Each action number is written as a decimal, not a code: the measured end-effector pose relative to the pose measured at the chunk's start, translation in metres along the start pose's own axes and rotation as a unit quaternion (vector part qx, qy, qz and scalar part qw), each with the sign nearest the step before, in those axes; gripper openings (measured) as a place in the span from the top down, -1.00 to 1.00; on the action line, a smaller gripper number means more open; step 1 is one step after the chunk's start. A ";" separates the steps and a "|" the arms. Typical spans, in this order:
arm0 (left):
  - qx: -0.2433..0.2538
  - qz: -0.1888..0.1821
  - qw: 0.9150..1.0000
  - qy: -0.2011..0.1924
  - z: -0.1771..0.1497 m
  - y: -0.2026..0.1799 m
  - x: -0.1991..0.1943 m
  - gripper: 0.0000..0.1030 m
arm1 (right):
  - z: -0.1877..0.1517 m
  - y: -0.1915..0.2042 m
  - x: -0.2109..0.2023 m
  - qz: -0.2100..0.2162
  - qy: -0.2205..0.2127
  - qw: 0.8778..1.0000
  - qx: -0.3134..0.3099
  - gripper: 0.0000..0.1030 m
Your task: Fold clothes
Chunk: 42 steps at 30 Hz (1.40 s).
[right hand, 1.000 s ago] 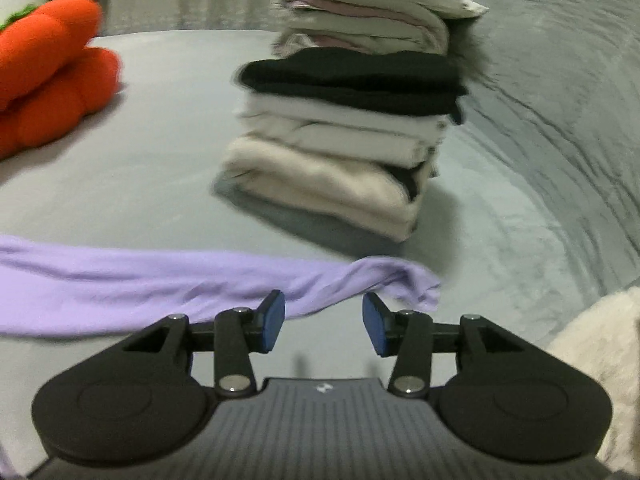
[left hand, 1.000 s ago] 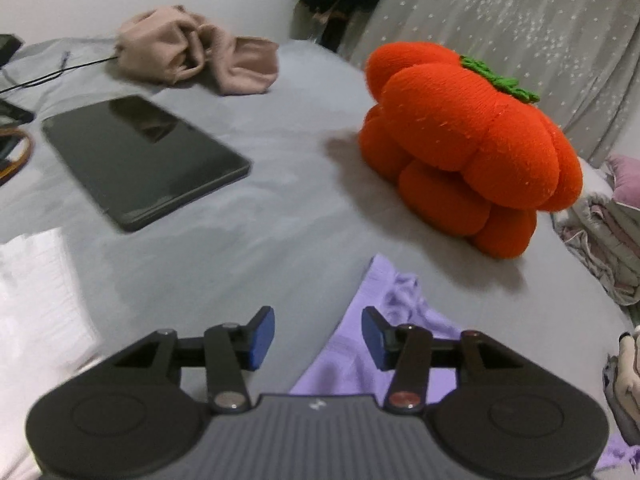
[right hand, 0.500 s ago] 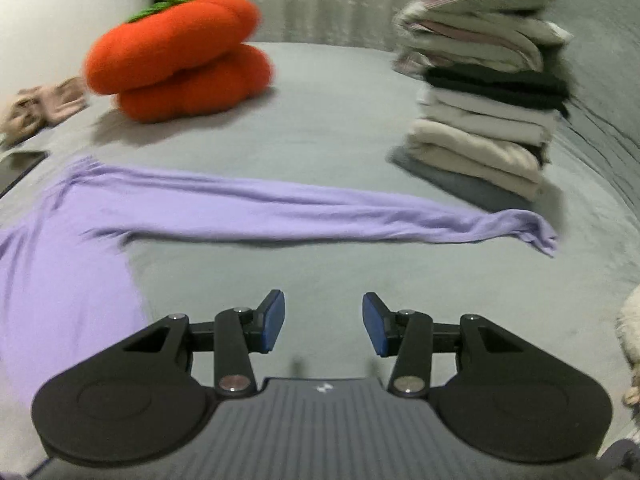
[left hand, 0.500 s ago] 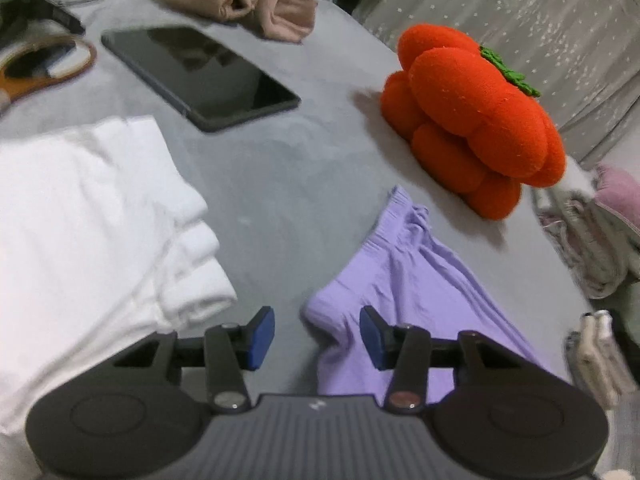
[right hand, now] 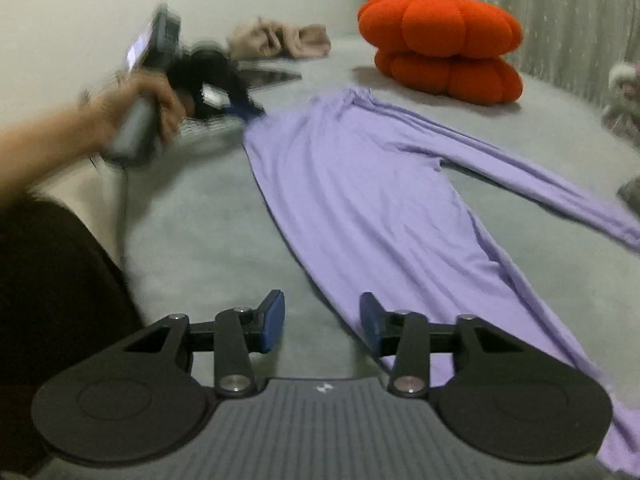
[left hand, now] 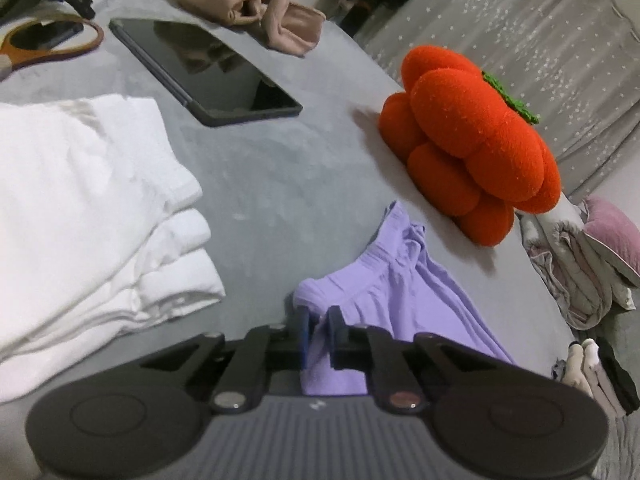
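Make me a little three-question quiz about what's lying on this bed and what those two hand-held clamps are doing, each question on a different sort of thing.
1. Where does the orange pumpkin cushion sit?
A. Beyond the collar end of the purple top
B. On the white folded stack
C. Under the tablet

2. What colour is the folded stack beside the left gripper?
A. Black
B. White
C. Purple

3. How does the right gripper stand?
A. Clamped on the tablet
B. Holding a sock
C. Jaws apart over the top's hem edge, nothing gripped

Answers:
1. A: in the right wrist view the cushion lies past the top's neck, on the grey cover.
2. B: the left wrist view shows white layers.
3. C: its jaws are closing, with a visible gap between its pads, while the left gripper pinches purple cloth.
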State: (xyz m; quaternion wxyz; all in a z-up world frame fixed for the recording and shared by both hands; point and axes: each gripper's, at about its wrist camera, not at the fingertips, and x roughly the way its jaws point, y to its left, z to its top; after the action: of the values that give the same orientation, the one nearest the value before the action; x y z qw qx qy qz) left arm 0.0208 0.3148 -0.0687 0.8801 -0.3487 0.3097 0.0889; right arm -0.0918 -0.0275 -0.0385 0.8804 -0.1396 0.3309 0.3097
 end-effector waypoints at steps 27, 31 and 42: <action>0.088 0.071 0.993 0.016 -0.001 0.030 -0.038 0.83 | 0.003 0.009 0.009 0.005 0.028 0.999 -0.019 0.96; 0.127 0.073 0.989 -0.001 0.008 0.018 -0.042 0.17 | 0.005 0.001 0.001 0.013 0.025 1.000 0.009 0.74; 0.197 0.001 0.980 0.012 0.040 -0.035 0.007 -0.07 | 0.045 -0.068 0.009 0.021 0.012 0.995 0.101 0.48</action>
State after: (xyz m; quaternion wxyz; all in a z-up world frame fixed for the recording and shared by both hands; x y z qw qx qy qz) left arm 0.0588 0.3155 -0.0305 0.9277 -0.1694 0.3319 0.0225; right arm -0.0206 -0.0555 -0.0079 0.8793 -0.0463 0.3738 0.2916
